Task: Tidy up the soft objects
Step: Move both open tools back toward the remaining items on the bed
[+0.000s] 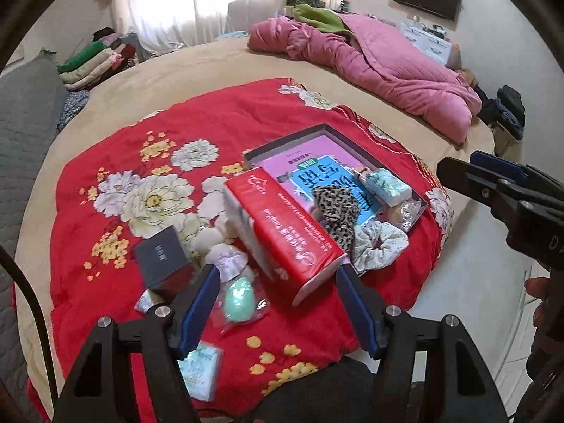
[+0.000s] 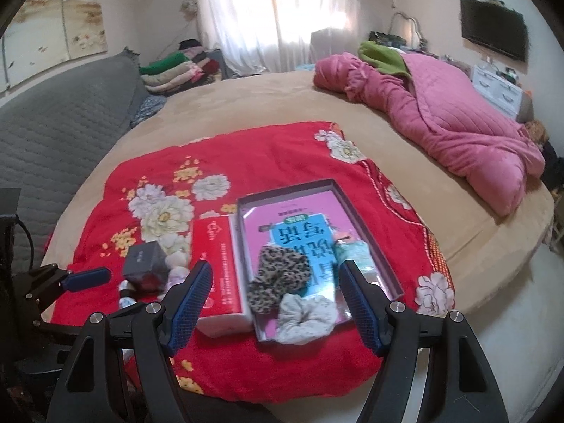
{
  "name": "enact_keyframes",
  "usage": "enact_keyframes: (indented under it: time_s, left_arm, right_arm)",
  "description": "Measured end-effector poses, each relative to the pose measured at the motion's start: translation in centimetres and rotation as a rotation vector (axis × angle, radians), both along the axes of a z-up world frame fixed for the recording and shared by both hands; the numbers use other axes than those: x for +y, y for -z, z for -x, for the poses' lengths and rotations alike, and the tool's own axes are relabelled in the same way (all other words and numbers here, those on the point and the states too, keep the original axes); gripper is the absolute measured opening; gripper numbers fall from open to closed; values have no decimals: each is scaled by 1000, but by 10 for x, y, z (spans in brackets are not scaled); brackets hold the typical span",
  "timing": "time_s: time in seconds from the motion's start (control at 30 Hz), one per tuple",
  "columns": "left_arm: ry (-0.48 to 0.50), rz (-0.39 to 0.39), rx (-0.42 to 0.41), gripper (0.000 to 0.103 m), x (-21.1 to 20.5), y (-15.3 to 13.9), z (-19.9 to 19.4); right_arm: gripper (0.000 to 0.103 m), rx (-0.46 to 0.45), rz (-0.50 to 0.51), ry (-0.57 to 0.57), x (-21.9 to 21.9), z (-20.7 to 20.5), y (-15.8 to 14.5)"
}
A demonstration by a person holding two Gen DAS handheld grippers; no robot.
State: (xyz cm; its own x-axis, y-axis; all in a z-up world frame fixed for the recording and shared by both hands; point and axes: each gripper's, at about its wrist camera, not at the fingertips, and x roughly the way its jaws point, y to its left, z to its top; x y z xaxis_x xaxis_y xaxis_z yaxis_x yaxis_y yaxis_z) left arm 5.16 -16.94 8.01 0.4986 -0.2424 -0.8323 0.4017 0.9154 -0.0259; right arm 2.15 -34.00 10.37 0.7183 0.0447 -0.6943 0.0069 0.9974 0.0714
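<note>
Bedroom: a red floral quilt point(image 2: 282, 148) is spread on a tan bed point(image 2: 268, 98). One tray point(image 2: 370, 232) holds two scrunchies point(image 2: 278, 278); one tissue box point(image 1: 285, 232) lies beside it. Left gripper point(image 1: 275, 303) and right gripper point(image 2: 276, 303) are held spread, grasping nothing.

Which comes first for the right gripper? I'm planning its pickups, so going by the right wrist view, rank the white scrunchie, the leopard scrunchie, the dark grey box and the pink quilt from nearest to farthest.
From the right gripper:
1. White scrunchie, near end of the tray, just below the fingers.
2. Leopard scrunchie, in the tray just beyond it.
3. Dark grey box, off left on the red blanket.
4. Pink quilt, far right across the bed.
</note>
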Motion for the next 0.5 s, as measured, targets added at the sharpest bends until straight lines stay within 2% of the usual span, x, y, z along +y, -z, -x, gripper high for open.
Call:
enact_keyframes:
  time_s: [0.5]
  left_arm:
    - [-122,35,8,68,76,-2,16]
  right_arm:
    - [75,11,22,-117,64,4,3]
